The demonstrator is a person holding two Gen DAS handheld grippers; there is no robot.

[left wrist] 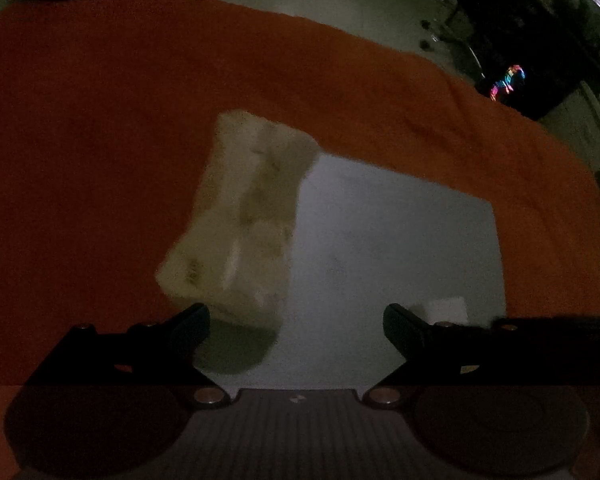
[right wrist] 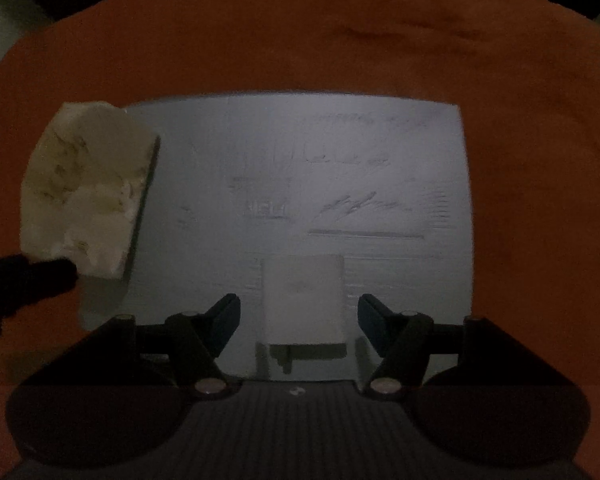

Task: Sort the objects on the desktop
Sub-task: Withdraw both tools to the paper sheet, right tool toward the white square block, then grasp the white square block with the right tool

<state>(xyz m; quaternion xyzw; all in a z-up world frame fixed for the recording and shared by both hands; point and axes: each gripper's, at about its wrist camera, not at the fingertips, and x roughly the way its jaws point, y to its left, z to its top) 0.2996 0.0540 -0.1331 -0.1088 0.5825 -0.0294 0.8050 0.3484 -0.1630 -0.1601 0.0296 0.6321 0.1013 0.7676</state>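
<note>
The right gripper [right wrist: 299,318] is seen with its jaws spread apart, nothing pressed between the pads; a small white block [right wrist: 303,300] is framed in the gap, lying on the grey board [right wrist: 380,140] directly below and ahead of the fingertips. The block's long axis appears to run along the line the gripper points, so its two long sides are presented to the pads, which stand clear of it on either side. A straight descent is judged to be all that the grasp needs.

The left gripper [left wrist: 296,322] is likewise released, its jaws wide. A crumpled, pale, spongy lump [left wrist: 240,216] is seen ahead of its left finger, lying at the board's left edge, partly over the orange cloth [left wrist: 100,120] that covers the table. Its long axis runs away from the gripper, tilted slightly to the right. It is offset to the left of the gap, so a sideways shift would be called for before closing.

Each object is thus nearer to a different hand: the block to the right, the lump to the left.
</note>
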